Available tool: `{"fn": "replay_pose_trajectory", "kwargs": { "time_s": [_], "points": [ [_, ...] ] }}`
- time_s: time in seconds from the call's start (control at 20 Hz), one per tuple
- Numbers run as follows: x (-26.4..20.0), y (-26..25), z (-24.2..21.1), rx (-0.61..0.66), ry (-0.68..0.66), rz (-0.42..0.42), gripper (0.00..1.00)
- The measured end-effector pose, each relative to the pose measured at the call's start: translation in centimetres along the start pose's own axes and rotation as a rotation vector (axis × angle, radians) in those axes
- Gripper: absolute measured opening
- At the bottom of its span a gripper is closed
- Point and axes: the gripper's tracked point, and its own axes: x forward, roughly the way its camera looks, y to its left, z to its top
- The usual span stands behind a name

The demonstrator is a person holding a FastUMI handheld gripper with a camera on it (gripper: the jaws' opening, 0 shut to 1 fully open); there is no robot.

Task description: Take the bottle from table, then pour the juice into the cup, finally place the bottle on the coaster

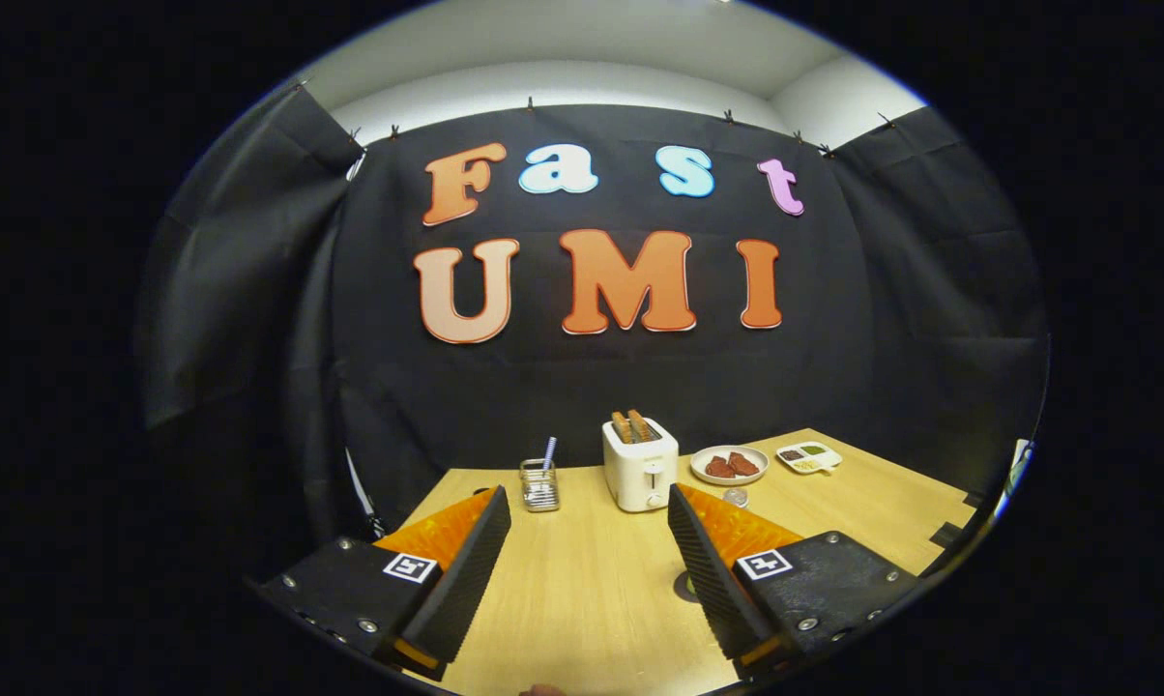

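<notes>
Black cloth backs a pale wood bench (582,599) carrying a wire holder (539,485) with a straw, a toaster (640,464) with toast in it, a plate (728,465) of dark food, a small sauce dish (808,457) and a little round thing (735,497) by the plate that I cannot identify. I cannot make out a bottle, cup or coaster among them, so how far the pouring has gone cannot be judged. Held raised above the near edge and aimed level toward the toaster, the gripper (590,527) has its fingers spread wide, with nothing between them.
</notes>
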Motion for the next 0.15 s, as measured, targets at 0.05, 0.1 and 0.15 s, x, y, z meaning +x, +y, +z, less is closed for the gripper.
{"fn": "replay_pose_trajectory", "kwargs": {
  "time_s": [0.05,0.1,0.15],
  "points": [
    [-1.0,1.2,0.2,0.001,-0.008,0.021,0.97],
    [-1.9,2.3,0.2,0.006,-0.012,0.044,0.97],
    [-2.8,3.4,0.3,0.009,-0.018,0.068,0.97]
  ]
}}
